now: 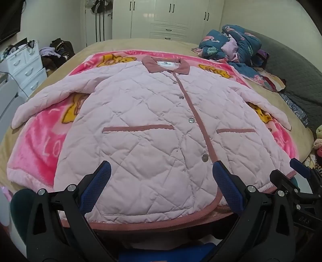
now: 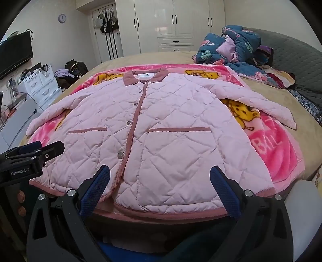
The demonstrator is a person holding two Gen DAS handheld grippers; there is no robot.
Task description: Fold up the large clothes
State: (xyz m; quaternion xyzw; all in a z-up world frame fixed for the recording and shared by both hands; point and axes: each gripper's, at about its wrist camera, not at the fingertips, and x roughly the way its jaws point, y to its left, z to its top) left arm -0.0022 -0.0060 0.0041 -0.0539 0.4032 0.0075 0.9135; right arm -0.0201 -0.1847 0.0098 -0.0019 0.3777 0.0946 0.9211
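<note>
I had the pink quilted jacket (image 1: 153, 125) lying flat and buttoned on the blanket (image 1: 40, 145) over the bed (image 2: 177, 57) — sleeves spread, nothing folded yet. My left gripper (image 1: 161, 171) and right gripper (image 2: 161, 175) hovered released at its hem — every fold remained.

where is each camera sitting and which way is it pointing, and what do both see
Left wrist: on the left gripper at the foot of the bed, facing the wardrobe across the pink jacket; own open fingers show, with the right gripper at the right edge.
Right wrist: on the right gripper, same direction, slightly further right; own open fingers show, with the left gripper at the left edge.
Shared: jacket, pink blanket, wardrobe, crumpled quilt.
</note>
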